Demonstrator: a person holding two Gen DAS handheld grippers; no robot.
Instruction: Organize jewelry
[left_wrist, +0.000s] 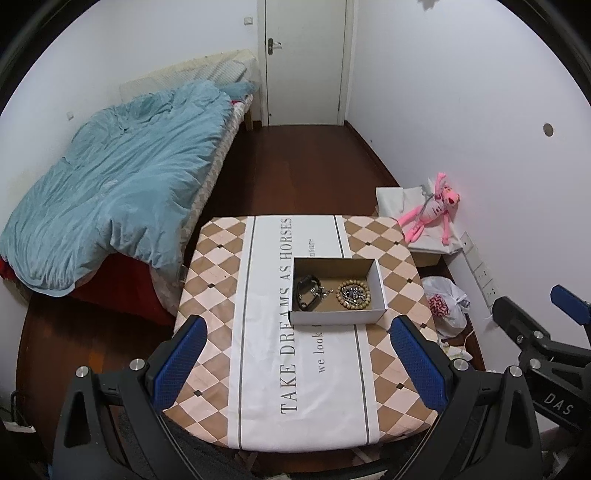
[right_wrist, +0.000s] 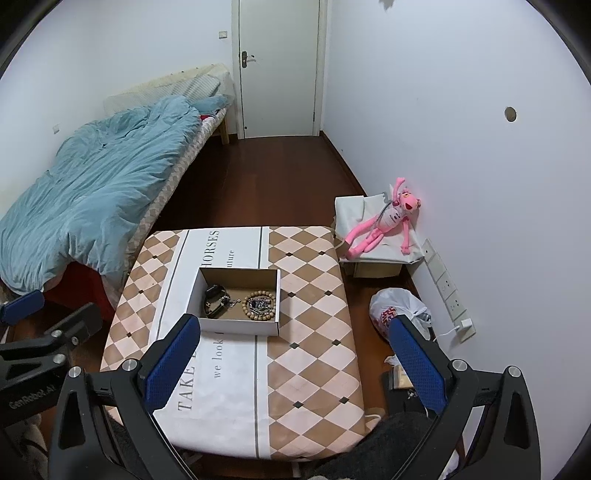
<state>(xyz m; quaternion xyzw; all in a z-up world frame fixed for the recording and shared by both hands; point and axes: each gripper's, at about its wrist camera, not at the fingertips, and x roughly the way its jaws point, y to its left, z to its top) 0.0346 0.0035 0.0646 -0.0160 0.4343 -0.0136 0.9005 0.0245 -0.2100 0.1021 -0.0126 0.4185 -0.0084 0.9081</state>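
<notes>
Checkered cloth covers the table (left_wrist: 221, 295) beside a blue-quilted bed (left_wrist: 110, 192); both claws (left_wrist: 295, 365) (right_wrist: 291, 369) gape, released.

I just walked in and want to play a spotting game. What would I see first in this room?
Probably the bright pink plush toy, sprawled on a white-covered box against the right wall. Next, the rumpled blue quilt spread over the bed on the left. In the middle, on the checkered tablecloth, an open cardboard box holds a wooden bead bracelet and a black strap.
</notes>
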